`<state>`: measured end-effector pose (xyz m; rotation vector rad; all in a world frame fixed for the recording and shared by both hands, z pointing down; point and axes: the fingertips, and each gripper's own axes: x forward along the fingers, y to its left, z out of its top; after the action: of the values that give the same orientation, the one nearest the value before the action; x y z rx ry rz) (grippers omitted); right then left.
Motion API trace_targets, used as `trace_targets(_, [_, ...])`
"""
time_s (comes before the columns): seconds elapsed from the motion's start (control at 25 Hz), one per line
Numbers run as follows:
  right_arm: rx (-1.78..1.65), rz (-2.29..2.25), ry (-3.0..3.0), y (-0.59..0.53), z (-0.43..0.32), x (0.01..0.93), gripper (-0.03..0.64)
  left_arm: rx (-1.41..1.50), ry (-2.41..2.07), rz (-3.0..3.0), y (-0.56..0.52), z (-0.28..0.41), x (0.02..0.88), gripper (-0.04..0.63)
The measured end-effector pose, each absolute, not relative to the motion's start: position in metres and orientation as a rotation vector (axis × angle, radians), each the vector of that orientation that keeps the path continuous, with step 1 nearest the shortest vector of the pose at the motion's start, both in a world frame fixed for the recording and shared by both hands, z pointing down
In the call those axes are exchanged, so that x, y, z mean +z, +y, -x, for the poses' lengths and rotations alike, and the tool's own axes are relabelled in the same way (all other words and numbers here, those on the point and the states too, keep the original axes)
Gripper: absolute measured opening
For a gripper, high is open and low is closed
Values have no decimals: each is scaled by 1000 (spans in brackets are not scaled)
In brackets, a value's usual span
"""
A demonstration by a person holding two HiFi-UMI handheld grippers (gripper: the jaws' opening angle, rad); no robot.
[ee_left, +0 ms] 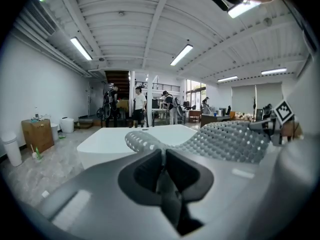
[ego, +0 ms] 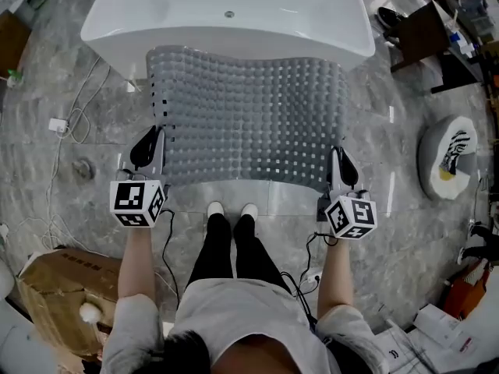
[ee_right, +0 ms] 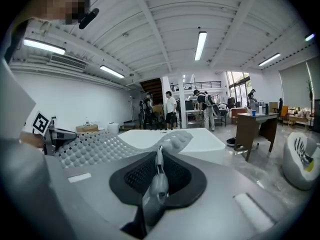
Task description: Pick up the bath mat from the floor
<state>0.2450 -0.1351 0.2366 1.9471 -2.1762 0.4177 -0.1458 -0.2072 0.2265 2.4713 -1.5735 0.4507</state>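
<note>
A grey studded bath mat (ego: 253, 119) hangs spread out between the two grippers, lifted off the floor in front of the white bathtub (ego: 226, 14). My left gripper (ego: 153, 153) is shut on the mat's near left corner, and my right gripper (ego: 337, 170) is shut on its near right corner. In the left gripper view the mat's edge (ee_left: 162, 176) is pinched between the dark pads (ee_left: 145, 176) and the mat (ee_left: 220, 141) stretches off to the right. The right gripper view shows the mat's edge (ee_right: 157, 181) clamped between the pads (ee_right: 136, 176), with the mat (ee_right: 92, 146) running left.
The person's feet (ego: 231, 209) stand on grey marble floor (ego: 390, 178) just behind the mat. A cardboard box (ego: 66, 294) sits at the lower left, cables (ego: 66, 131) trail at the left, a round white cushion (ego: 451, 156) lies at the right, and a dark table (ego: 425, 33) stands at the upper right.
</note>
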Motion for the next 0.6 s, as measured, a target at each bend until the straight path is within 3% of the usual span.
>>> trace_targets(0.6, [243, -2005, -2258, -98, -243, 110, 38, 321, -1601, -2622, -172, 135, 98, 31])
